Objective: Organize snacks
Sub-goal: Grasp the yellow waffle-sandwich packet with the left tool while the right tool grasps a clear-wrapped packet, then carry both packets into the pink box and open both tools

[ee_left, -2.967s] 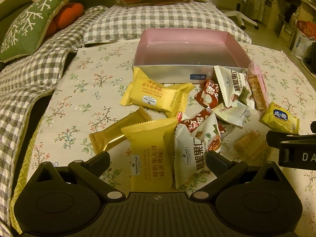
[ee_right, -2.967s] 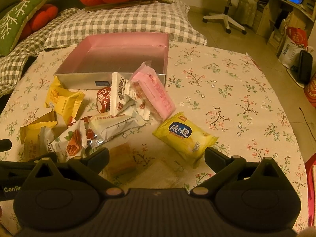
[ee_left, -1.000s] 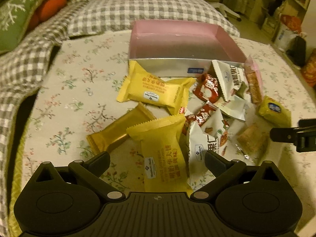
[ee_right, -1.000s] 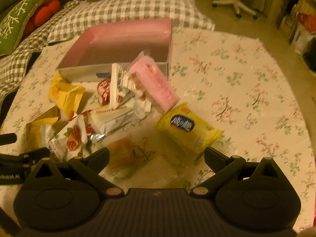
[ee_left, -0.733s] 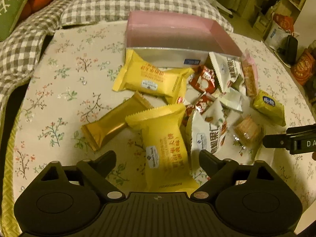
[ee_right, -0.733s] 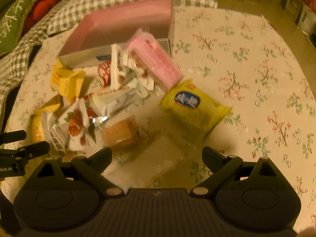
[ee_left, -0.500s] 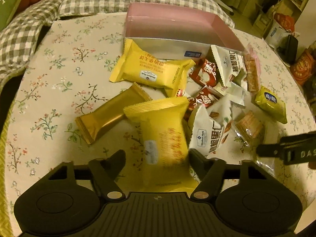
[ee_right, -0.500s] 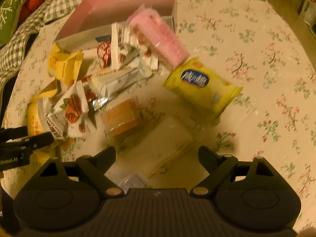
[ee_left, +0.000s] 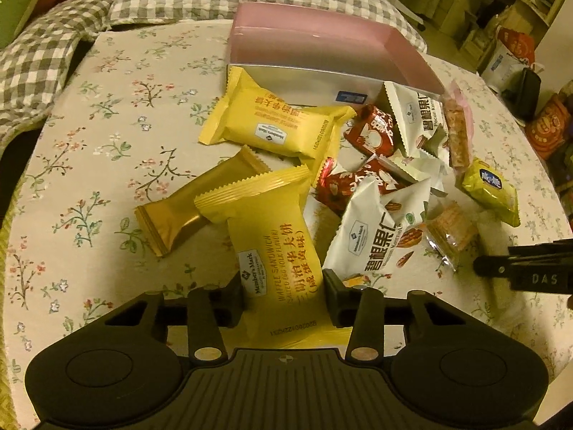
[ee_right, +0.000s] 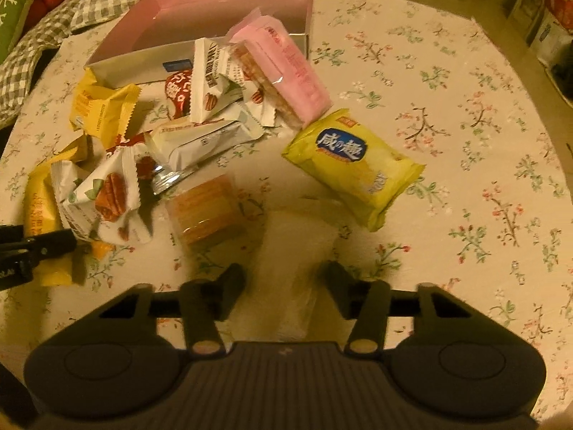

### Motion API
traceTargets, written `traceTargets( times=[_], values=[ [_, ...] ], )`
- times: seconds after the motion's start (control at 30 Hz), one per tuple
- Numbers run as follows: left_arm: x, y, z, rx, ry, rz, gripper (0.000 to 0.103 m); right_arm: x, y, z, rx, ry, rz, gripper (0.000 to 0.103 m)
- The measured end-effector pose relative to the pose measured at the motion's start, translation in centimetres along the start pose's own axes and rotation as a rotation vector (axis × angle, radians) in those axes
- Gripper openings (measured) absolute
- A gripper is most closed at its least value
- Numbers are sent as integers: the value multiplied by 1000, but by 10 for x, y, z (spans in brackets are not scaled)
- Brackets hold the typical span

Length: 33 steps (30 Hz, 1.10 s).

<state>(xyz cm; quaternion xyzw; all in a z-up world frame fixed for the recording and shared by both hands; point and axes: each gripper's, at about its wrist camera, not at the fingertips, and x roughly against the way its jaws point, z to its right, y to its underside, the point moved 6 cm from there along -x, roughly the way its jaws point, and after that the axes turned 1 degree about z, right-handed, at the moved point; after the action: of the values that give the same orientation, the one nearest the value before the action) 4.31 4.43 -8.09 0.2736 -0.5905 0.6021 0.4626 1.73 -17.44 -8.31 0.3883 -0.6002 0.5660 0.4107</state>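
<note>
Item: yellow waffle sandwich packet (ee_left: 275, 251), lying at lower centre of the left wrist view, its crimped top end overlapping a gold bar wrapper (ee_left: 186, 208). Left gripper (ee_left: 283, 288) is closing on it, and both fingers are pressing against the packet's long sides. Judged light, puffy with air, with slick film; the sides are the sensible hold, since a hard squeeze would likely crush the waffle inside.

Item: clear pale packet (ee_right: 290, 261), lying at lower centre of the right wrist view on the floral cloth (ee_right: 465, 143). Right gripper (ee_right: 283, 283) is closing around it; the packet is sitting between the fingers, but blur is hiding whether they are touching it yet. Probably thin, limp and slippery; a hold across the middle seems best.

Destination: pink box (ee_left: 322, 50), standing open at upper centre of the left wrist view, holding nothing visible. Remaining snacks are lying heaped just in front of it.
</note>
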Motion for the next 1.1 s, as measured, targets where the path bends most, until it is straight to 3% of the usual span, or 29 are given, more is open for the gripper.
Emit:
traceTargets(
  times=[0.1, 0.63, 1.1],
  values=[
    [3, 0, -3, -3, -10, 5, 39, 4, 0, 5, -10, -5, 3, 20],
    [35, -8, -16, 16, -40, 90, 38, 14, -25, 15, -65, -89, 69, 17],
    [38, -66, 7, 80, 1, 167, 38, 31, -73, 2, -111, -189, 192, 17]
  ],
)
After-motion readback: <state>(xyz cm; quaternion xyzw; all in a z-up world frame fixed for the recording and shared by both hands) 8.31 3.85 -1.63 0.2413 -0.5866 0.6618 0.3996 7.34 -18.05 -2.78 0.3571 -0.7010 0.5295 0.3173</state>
